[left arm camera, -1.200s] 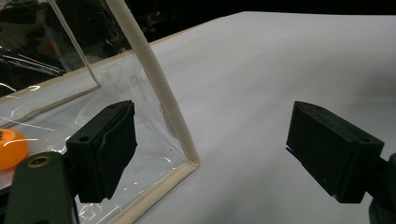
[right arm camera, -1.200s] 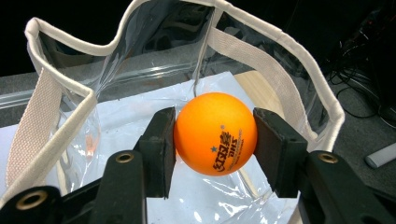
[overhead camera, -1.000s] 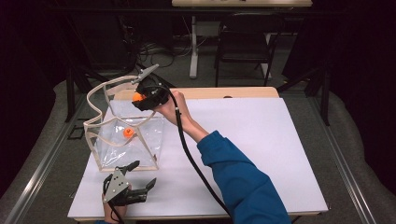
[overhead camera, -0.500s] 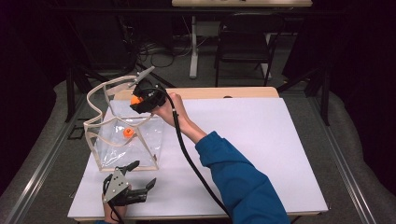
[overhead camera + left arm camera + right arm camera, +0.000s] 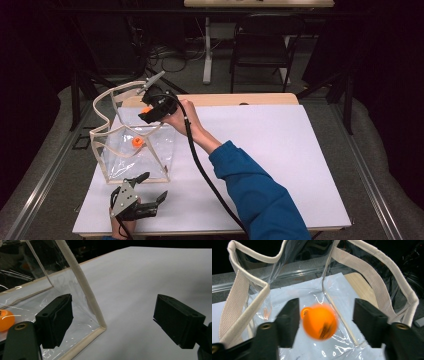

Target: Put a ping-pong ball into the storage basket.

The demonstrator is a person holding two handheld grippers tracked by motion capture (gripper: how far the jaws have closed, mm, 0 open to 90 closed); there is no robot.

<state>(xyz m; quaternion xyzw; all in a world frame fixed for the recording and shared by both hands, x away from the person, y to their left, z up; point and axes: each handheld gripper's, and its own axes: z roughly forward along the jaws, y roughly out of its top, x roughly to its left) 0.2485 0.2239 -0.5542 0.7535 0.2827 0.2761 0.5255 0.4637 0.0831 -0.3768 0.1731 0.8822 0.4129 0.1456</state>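
Observation:
A clear plastic bag point(image 5: 107, 127) with cream webbing trim stands open at the table's left. My right gripper point(image 5: 150, 114) hovers over its mouth, and its jaws have just been opening. An orange ball point(image 5: 319, 321), blurred, hangs loose between the parted jaws point(image 5: 325, 312) with a gap on each side, above the bag's floor. A second orange ball point(image 5: 136, 142) lies inside the bag. My left gripper point(image 5: 152, 186) rests open on the white table by the bag's near corner. In the left gripper view its jaws point(image 5: 112, 315) stand wide, with the bag's corner seam point(image 5: 85, 287) near the left finger.
White sheet point(image 5: 280, 150) covers the table, with a wooden strip along the far edge. The right gripper's black cable point(image 5: 200, 170) trails across the table beside the blue sleeve. A chair point(image 5: 262, 50) and table legs stand in the dark behind.
Both hands have kept their places. The orange ball at the right gripper sits slightly lower, towards the bag's mouth.

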